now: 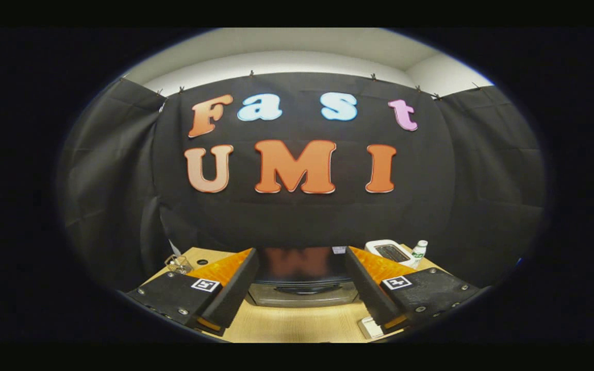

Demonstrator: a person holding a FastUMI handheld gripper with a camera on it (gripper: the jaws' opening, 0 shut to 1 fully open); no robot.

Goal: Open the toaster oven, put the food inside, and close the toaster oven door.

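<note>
The toaster oven (302, 281) sits on the light wooden table (297, 324), just ahead of the gripper (302, 288) and framed between its two fingers. Its dark glass door (301, 265) is shut and mirrors the wall behind, with the handle (302, 289) running across the front just beneath the glass. The gripper hangs above the table with its fingers spread wide, holding nothing and touching nothing. Beyond the left finger, near the table's far corner, stands a small clear glass container (178, 264). Beyond the right finger lies a white device with a dark panel (390, 251), and just beside it a small white bottle with a green label (419, 251). Black cloth (482, 180) closes off the booth behind the table.
</note>
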